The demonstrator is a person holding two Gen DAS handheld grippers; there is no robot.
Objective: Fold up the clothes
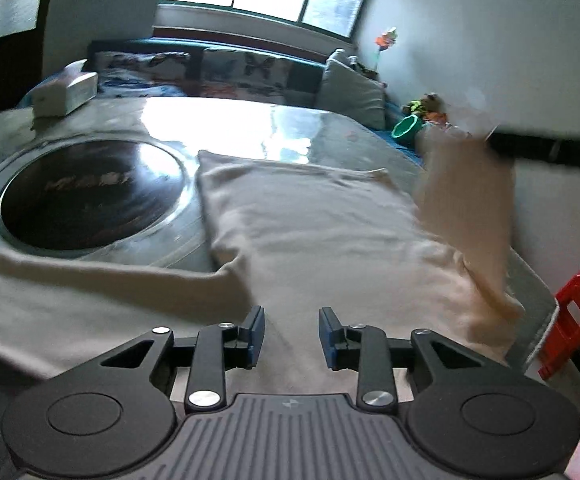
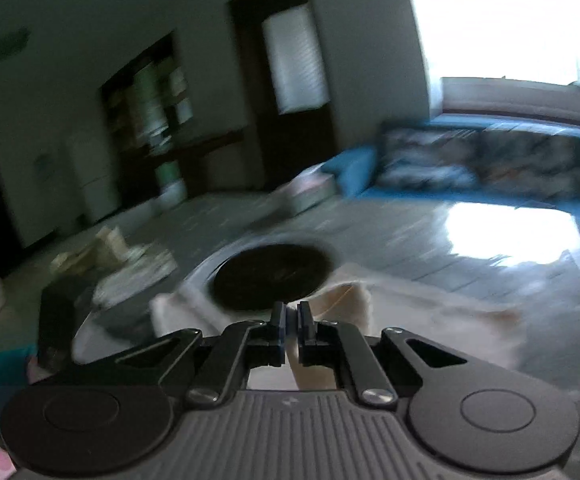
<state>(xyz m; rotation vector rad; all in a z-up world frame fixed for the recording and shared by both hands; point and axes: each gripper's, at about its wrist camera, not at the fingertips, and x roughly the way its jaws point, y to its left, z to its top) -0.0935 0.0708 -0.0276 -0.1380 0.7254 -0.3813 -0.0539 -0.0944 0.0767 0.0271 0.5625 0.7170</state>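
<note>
A cream garment (image 1: pixel 309 220) lies spread on the glass table (image 1: pixel 290 132), with one part stretching off to the left. My left gripper (image 1: pixel 291 312) hovers over its near edge, open, with nothing between the blue pads. At the right, a flap of the garment (image 1: pixel 465 200) is lifted off the table, hanging from my blurred right gripper (image 1: pixel 489 142). In the right wrist view the right gripper (image 2: pixel 291 310) is shut, and the cream cloth (image 2: pixel 347 300) hangs just under and beyond its jaws.
A black round disc (image 1: pixel 90 196) is set in the table left of the garment. A tissue box (image 1: pixel 66 94) stands at the far left. Behind are a blue sofa (image 1: pixel 250 68) with cushions, a green bowl (image 1: pixel 405 128), and a red stool (image 1: pixel 569 320) at right.
</note>
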